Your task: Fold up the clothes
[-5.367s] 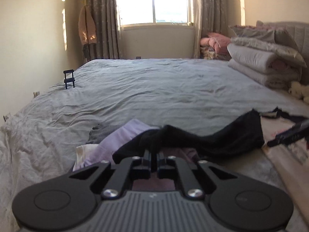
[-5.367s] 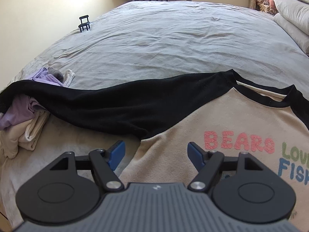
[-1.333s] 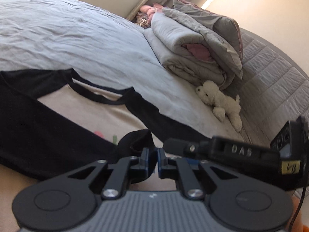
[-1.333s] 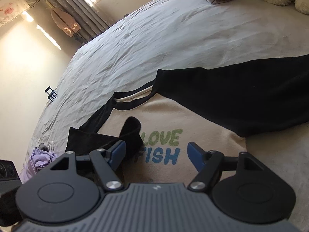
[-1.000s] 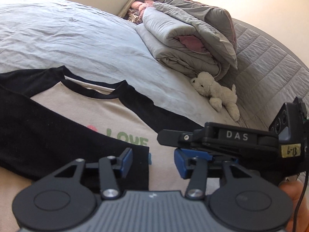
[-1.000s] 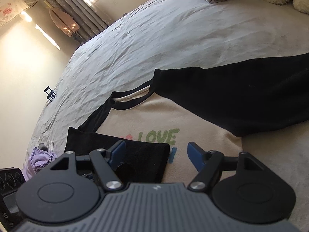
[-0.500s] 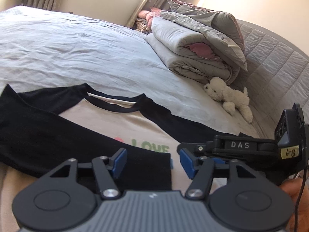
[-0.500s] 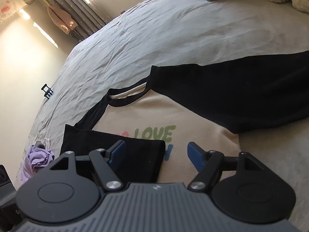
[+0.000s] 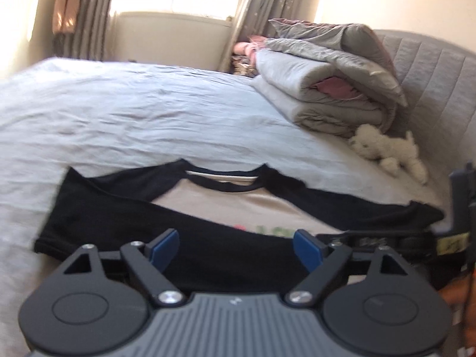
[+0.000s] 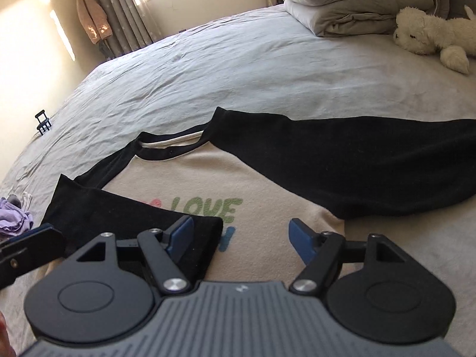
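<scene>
A beige shirt [image 10: 261,190] with black sleeves and a "LOVE" print lies face up on the grey bed [image 10: 238,68]. Its left black sleeve [image 10: 119,217] is folded across the chest; the right sleeve [image 10: 372,166] stretches out flat to the right. My left gripper [image 9: 236,245] hovers open over the folded sleeve [image 9: 184,238], holding nothing. Beside it, my right gripper [image 10: 238,235] is open above the shirt's [image 9: 238,202] chest, empty, its left finger over the cuff. The right gripper's body [image 9: 416,238] shows at the right of the left wrist view.
Folded grey duvets [image 9: 330,89] and a white plush toy [image 9: 386,148] lie at the headboard side. A pile of lilac and white clothes [image 10: 15,214] sits at the bed's left edge. A small black stand [image 10: 43,122] is far left. Curtains and a window are beyond.
My left gripper carried the black sleeve across the shirt, let go and opened wide, then drew back and turned toward the window. The right gripper stayed open and shifted slightly.
</scene>
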{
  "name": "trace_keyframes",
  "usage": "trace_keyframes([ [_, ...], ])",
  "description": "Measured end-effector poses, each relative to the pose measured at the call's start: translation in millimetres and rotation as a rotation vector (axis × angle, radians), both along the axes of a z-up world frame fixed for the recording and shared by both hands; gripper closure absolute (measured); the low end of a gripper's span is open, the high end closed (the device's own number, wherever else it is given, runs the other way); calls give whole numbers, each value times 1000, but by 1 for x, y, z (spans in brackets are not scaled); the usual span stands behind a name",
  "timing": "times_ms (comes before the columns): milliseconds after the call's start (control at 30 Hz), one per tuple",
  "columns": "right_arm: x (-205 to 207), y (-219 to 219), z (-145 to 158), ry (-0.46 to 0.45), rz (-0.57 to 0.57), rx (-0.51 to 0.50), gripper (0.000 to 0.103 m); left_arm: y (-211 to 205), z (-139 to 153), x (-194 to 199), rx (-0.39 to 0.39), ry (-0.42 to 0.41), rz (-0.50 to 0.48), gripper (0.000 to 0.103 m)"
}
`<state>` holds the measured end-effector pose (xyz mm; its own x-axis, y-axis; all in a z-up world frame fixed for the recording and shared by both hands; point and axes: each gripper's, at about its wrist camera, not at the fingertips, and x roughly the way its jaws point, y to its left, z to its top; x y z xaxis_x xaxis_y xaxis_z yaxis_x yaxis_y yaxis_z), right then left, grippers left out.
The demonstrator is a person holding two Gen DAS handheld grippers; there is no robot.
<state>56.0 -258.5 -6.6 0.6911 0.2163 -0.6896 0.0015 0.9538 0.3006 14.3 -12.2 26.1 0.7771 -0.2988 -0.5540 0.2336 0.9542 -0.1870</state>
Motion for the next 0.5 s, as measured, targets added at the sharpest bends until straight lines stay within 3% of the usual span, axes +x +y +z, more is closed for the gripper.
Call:
trace_keyframes([
  [100,0,2,-6,5,12,2,29,12,-6,-4,0,6,17,18],
  [233,-7,20,-14,-21,33,-109,29,21,-14,-8,-5,-1,31,18],
  [400,-12,40,-17,-51,82,-155,29,42,-25,-8,50,-20,106,18],
  [433,-12,44,-18,-55,92,-157,31,48,-27,-8,57,-24,122,18],
  [500,-14,52,-18,-62,113,-161,46,61,-31,-8,74,-17,149,18],
])
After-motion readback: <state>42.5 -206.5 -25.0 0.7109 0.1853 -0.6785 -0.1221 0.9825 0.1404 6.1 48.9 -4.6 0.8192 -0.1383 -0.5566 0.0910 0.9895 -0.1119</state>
